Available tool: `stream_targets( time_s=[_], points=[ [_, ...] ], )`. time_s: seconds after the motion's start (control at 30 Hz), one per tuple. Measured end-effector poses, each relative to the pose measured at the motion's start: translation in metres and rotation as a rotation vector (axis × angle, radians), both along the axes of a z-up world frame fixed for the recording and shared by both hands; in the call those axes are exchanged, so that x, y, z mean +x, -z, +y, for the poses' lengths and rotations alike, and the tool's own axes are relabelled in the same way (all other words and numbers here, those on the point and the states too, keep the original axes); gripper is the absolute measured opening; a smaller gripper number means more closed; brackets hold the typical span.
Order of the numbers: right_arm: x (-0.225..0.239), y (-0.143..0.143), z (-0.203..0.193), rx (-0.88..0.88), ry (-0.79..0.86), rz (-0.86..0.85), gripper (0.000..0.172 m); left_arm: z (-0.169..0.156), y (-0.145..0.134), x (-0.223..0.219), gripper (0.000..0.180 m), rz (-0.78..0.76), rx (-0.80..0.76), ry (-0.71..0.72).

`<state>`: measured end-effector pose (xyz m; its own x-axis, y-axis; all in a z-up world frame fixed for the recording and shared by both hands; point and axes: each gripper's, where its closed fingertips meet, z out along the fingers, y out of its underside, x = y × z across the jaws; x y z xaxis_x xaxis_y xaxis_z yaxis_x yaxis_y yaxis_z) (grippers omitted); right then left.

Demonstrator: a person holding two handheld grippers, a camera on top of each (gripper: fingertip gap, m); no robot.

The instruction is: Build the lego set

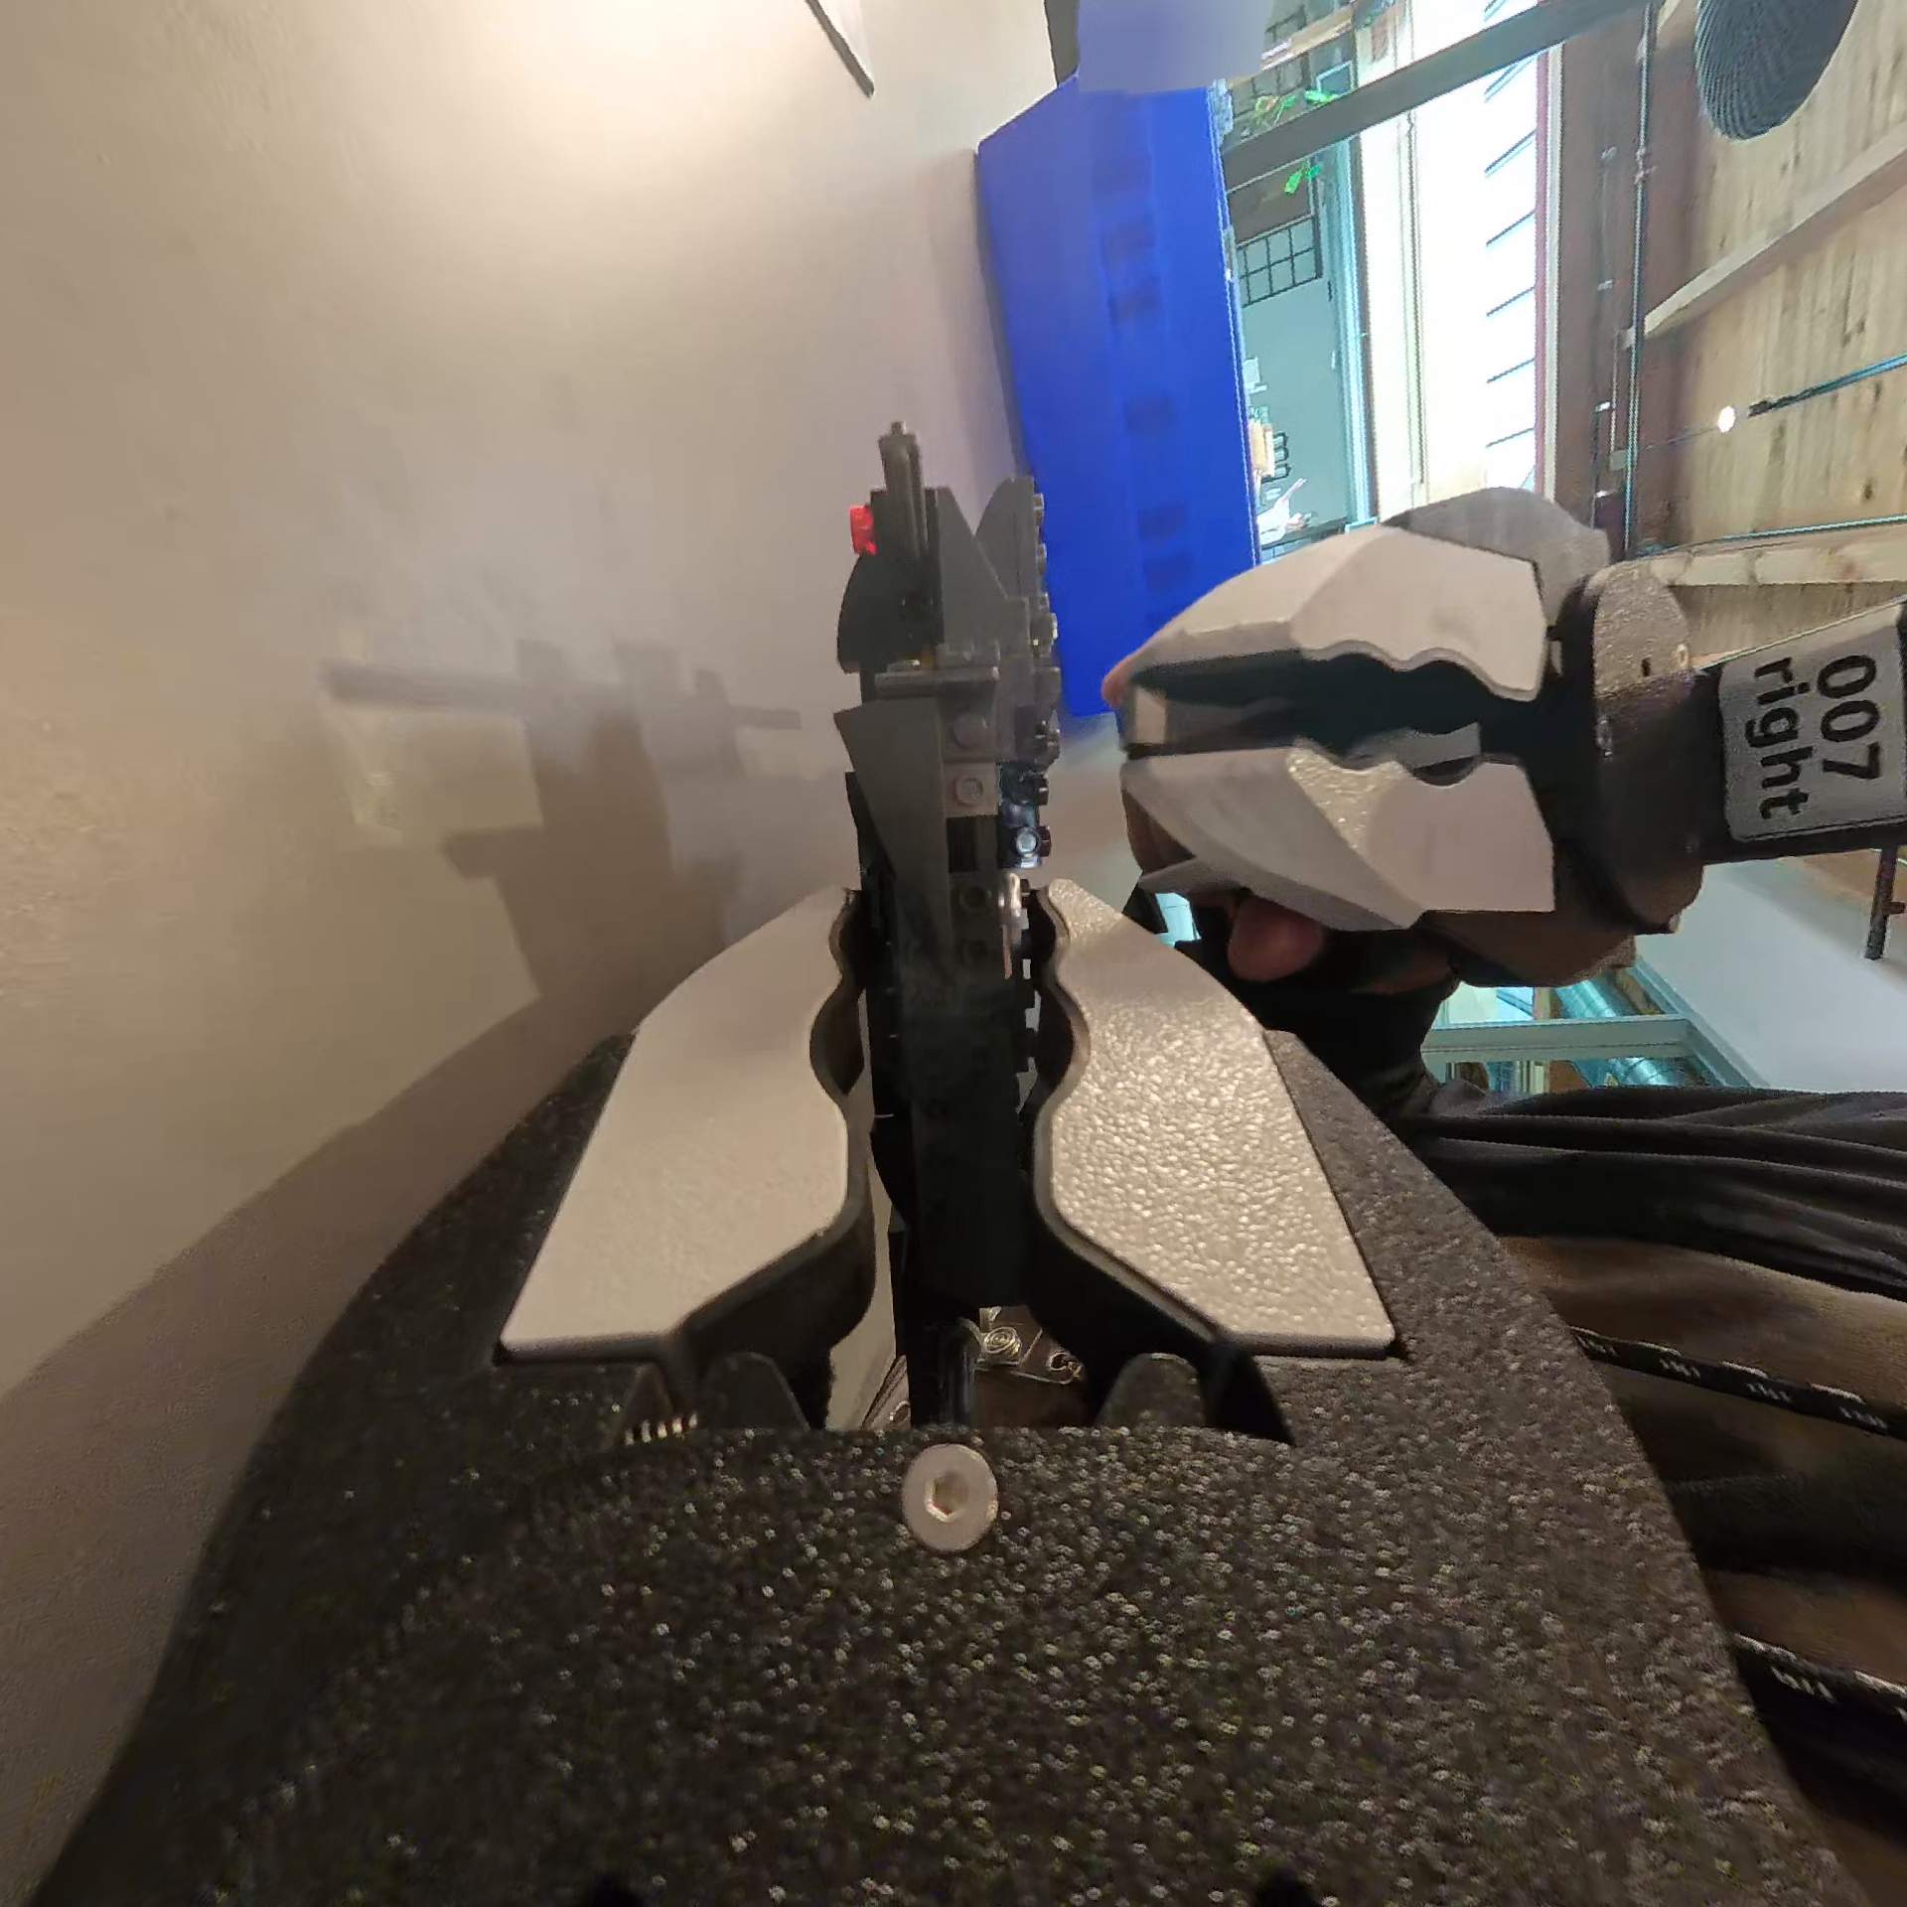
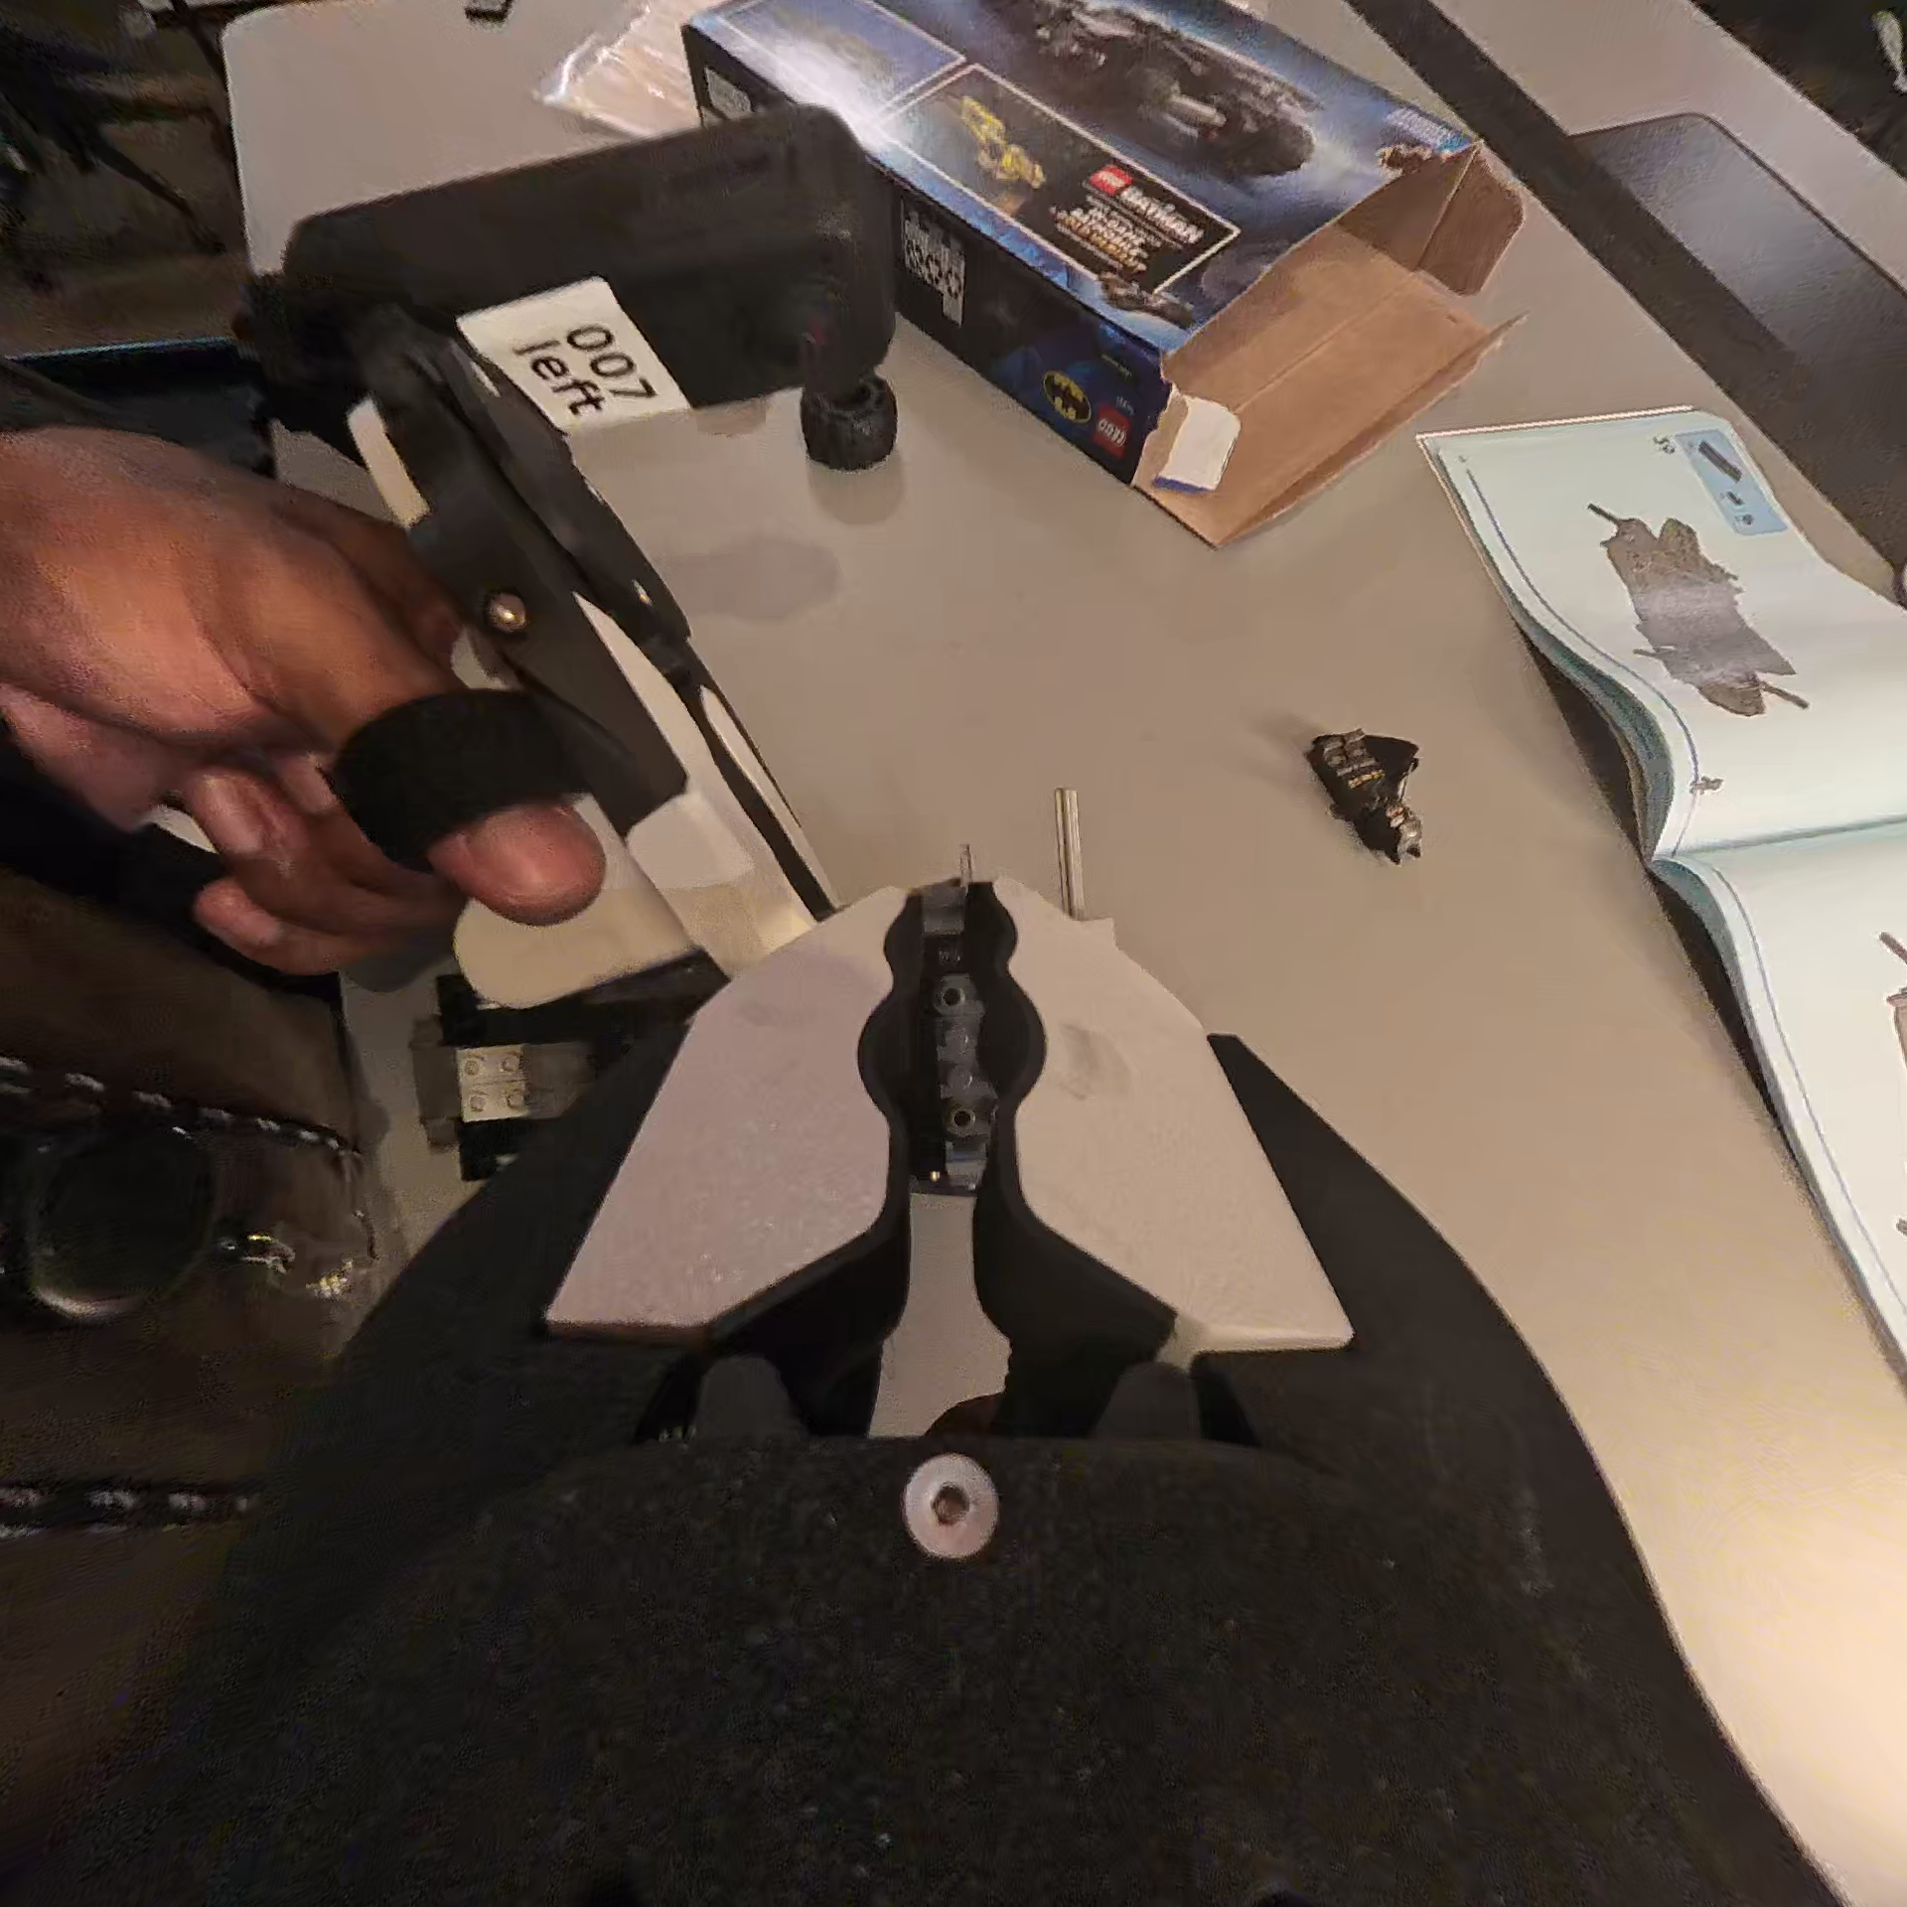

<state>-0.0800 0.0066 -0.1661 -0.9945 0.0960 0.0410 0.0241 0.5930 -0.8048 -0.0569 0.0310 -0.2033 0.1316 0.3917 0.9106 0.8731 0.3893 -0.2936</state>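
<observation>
The left gripper [image 1: 944, 929] is clamping the dark brick model [image 1: 944, 722] by its stiff, light, break-apart body above the bench [image 2: 1032, 640], while the right gripper [image 2: 955, 908] is pinching a small grey piece [image 2: 955, 1032] beside it.

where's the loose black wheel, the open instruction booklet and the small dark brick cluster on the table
loose black wheel [image 2: 848, 425], right wrist view, tyre side.
open instruction booklet [image 2: 1703, 640], right wrist view, upper page.
small dark brick cluster [image 2: 1364, 776], right wrist view, its middle.
</observation>
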Motion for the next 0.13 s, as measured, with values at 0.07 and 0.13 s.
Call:
stream_targets(
  time_s=[0.07, 0.13],
  points=[
    [-0.0004, 0.0023, 0.0001, -0.004, 0.007, 0.004, 0.008, -0.0007, -0.0009, 0.0005, 0.030, 0.007, -0.007, 0.000],
    [-0.0007, 0.0052, 0.0006, 0.006, 0.012, 0.006, 0.008, -0.0016, -0.0013, 0.0007, 0.030, 0.007, -0.006, -0.003]
  ],
)
